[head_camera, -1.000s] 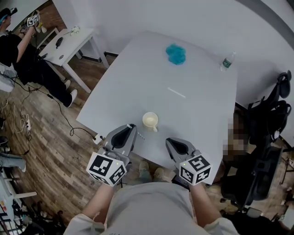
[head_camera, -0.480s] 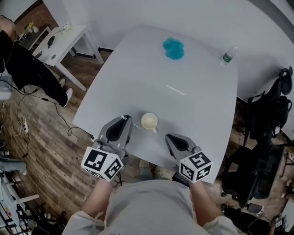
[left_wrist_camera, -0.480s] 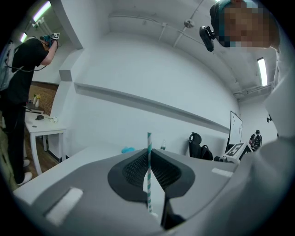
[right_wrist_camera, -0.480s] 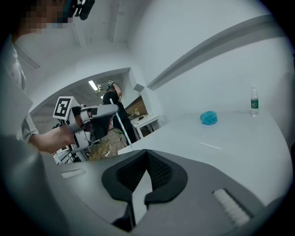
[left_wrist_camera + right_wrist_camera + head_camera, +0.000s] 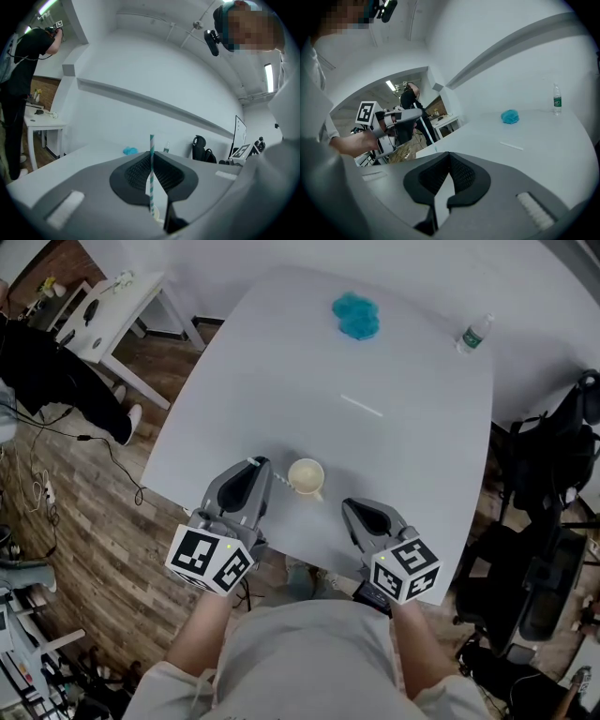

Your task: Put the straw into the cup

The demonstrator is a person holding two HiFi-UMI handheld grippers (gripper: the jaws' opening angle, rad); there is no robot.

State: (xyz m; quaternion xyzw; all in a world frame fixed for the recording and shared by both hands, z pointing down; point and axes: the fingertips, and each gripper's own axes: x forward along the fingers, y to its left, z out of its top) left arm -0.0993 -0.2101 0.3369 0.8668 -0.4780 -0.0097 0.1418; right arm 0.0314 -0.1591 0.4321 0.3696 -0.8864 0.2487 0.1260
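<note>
Straw (image 5: 151,145) sits clamped in the left gripper (image 5: 151,157). The jaws are pinched on its teal-and-white stripes, and it stands upright between them with the top end poking above the pads. In the head view that gripper hovers at lower centre-left of the frame, just left of the cup (image 5: 298,472). The straw's low end reaches toward the cup's left rim. It looks to be just short of the rim, though the end is too small there to be sure.

Cup stands upright on the table (image 5: 394,465), close to the edge at the bottom of the frame. The right gripper (image 5: 349,506) hangs to the lower right of the cup, apart from it, with its jaws together and gripping nothing.

Up the table, a second straw (image 5: 361,406) lies flat at mid-frame. A blue cloth (image 5: 356,317) is bunched near the top, and a bottle (image 5: 474,335) stands upright at the upper right corner. At the upper left, a person in black (image 5: 37,371) is beside a white side table (image 5: 122,306) on the wood floor.
</note>
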